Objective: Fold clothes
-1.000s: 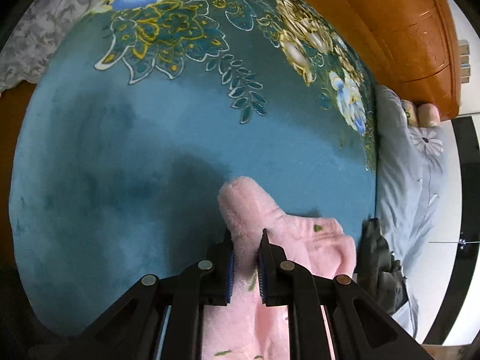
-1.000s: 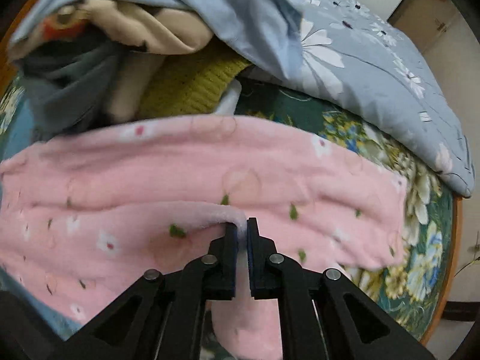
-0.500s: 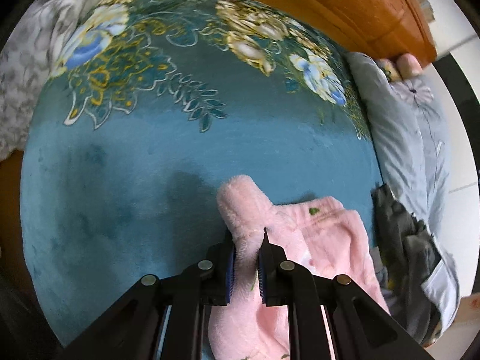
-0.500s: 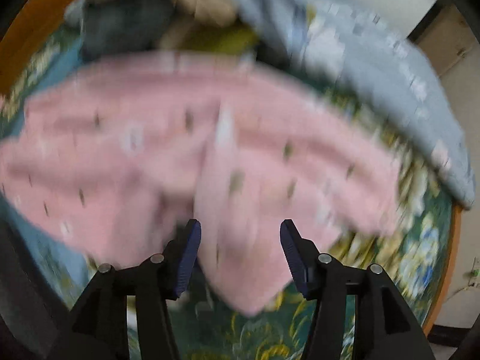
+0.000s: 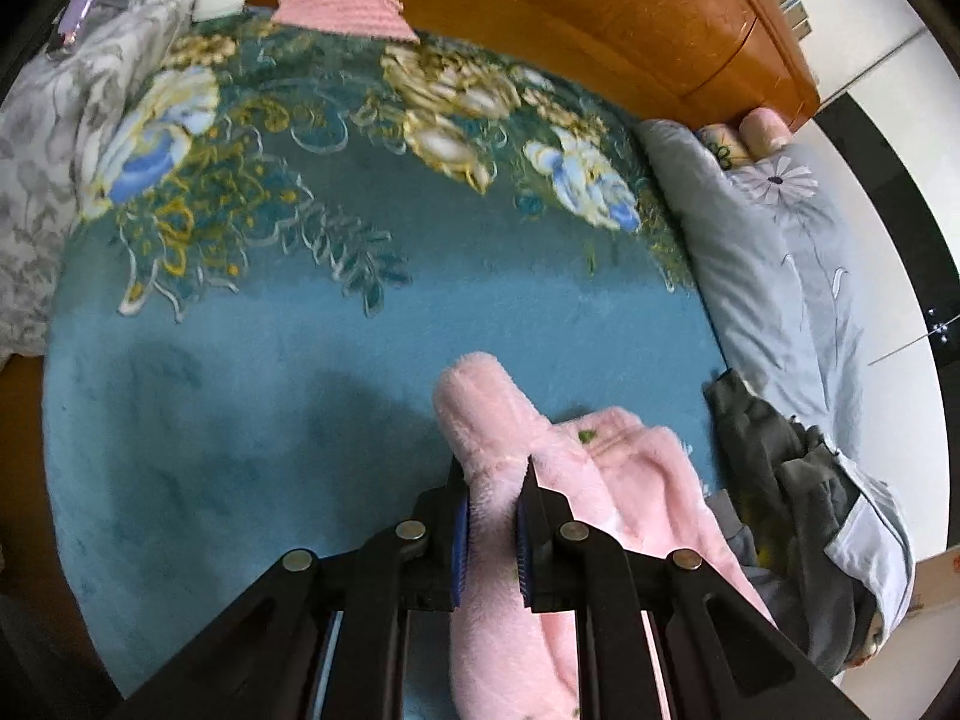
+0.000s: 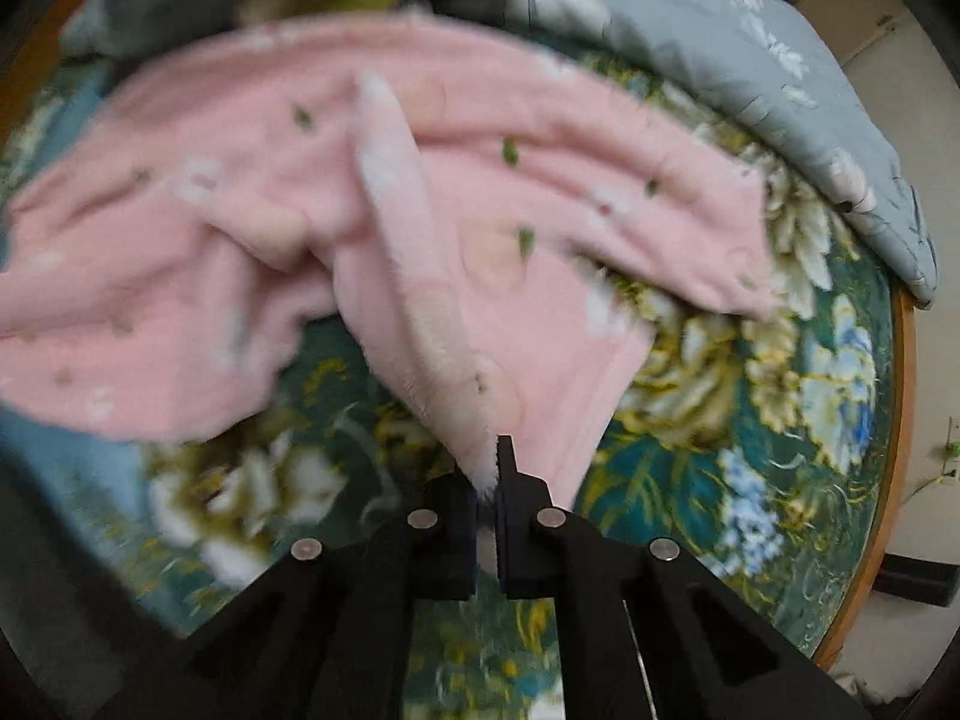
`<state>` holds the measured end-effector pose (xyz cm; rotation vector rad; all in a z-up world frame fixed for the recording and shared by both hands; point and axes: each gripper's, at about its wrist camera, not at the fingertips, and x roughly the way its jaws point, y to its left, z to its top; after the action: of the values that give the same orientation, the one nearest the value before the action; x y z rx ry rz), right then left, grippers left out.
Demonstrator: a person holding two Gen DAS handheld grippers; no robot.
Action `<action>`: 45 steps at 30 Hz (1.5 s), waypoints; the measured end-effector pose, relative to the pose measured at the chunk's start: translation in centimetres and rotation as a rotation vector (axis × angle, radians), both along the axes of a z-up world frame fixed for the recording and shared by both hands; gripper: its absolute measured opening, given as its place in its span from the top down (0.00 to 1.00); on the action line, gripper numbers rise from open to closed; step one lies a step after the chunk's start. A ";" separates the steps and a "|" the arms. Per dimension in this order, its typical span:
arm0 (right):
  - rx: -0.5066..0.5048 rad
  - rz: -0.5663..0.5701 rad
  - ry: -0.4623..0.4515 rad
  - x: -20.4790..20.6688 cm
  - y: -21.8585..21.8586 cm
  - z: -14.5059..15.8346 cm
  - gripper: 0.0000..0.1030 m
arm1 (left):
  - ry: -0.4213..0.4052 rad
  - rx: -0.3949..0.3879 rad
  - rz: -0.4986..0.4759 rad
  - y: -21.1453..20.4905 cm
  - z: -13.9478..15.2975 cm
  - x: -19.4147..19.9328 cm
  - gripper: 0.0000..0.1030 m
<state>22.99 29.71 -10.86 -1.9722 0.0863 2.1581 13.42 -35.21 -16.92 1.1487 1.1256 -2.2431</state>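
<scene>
Soft dim indoor light, strong fisheye bending and black corners, right wrist view smeared by motion blur, left wrist view sharper, faint shadow on the teal blanket (image 5: 372,360)

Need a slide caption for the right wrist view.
Right tongs shut on an edge of the pink fleece garment, lifted over the floral blanket.
</scene>
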 end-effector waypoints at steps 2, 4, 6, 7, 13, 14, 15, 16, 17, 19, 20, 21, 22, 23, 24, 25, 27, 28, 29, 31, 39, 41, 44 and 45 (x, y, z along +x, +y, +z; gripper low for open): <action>-0.064 0.047 0.030 2.3 -0.5 5.1 0.96 | 0.020 0.017 0.025 -1.0 0.2 0.7 0.87; -0.144 0.070 0.086 5.2 -0.7 10.5 0.96 | 0.037 0.045 0.045 -1.8 0.1 1.2 0.87; -0.046 0.073 0.101 7.2 0.0 13.9 0.96 | 0.034 0.068 0.053 -2.0 -0.3 1.1 0.87; 0.027 0.062 0.089 7.9 0.8 14.6 0.96 | 0.029 0.069 0.052 -1.8 -0.3 1.0 0.87; 0.268 -0.080 -0.133 7.2 7.5 4.8 0.96 | 0.024 0.048 0.037 -1.4 0.1 1.1 0.87; 0.279 -0.084 -0.158 6.6 8.2 3.0 0.96 | 0.023 0.046 0.035 -1.5 0.1 1.1 0.87; 0.295 -0.085 -0.178 5.9 8.6 1.1 0.96 | 0.019 0.047 0.037 -1.5 0.1 1.2 0.87; 0.311 -0.086 -0.195 5.1 9.0 -0.6 0.96 | 0.019 0.049 0.036 -1.5 0.0 1.2 0.87; 0.320 -0.093 -0.196 4.3 9.2 -1.6 0.96 | 0.018 0.050 0.036 -1.5 0.0 1.2 0.87; 0.338 -0.111 -0.165 2.9 9.8 -2.3 0.96 | 0.016 0.038 0.030 -1.3 0.1 1.1 0.87; 0.349 -0.119 -0.141 2.1 10.0 -2.3 0.96 | 0.014 0.031 0.027 -1.2 0.1 1.0 0.87; 0.359 -0.128 -0.116 1.2 10.3 -2.4 0.96 | 0.009 0.030 0.028 -1.1 0.0 0.9 0.87; 0.372 -0.137 -0.091 0.4 10.5 -2.4 0.96 | 0.004 0.029 0.029 -1.1 -0.1 0.8 0.87; 0.381 -0.143 -0.086 -0.5 10.7 -2.7 0.96 | -0.002 0.028 0.030 -1.0 -0.3 0.7 0.87; 0.387 -0.135 -0.095 -1.1 10.9 -3.2 0.94 | -0.006 0.027 0.031 -1.0 -0.4 0.6 0.87; 0.393 -0.127 -0.103 -1.6 11.0 -3.8 0.92 | -0.010 0.029 0.033 -1.0 -0.4 0.6 0.87; 0.401 -0.102 -0.113 -2.4 10.8 -4.6 0.88 | -0.017 0.027 0.036 -0.9 -0.6 0.6 0.87; 0.401 -0.085 -0.104 -2.6 10.6 -4.7 0.85 | -0.021 0.025 0.036 -0.9 -0.6 0.5 0.87; 0.398 -0.070 -0.077 -2.5 10.4 -4.3 0.82 | -0.025 0.026 0.034 -0.9 -0.7 0.4 0.87; 0.390 -0.042 -0.022 -2.2 10.0 -3.5 0.66 | -0.036 0.026 0.031 -0.9 -1.0 0.2 0.87; 0.161 -0.377 0.159 7.1 15.2 -0.5 0.49 | -0.063 0.036 0.027 -0.7 -1.4 -0.2 0.87; 0.028 -0.595 0.144 10.7 17.7 -2.9 0.49 | -0.067 0.036 0.024 -0.6 -1.4 -0.2 0.87; -0.146 -0.841 0.197 14.6 19.1 -5.8 0.49 | -0.069 0.025 0.015 -0.4 -1.1 -0.3 0.87; -0.164 -0.844 0.204 14.5 18.8 -6.4 0.49 | -0.070 0.023 0.013 -0.4 -1.1 -0.3 0.87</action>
<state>37.50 48.54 -17.23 -1.3793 0.9600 1.7760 13.15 -35.57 -18.01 1.2158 1.1307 -2.1685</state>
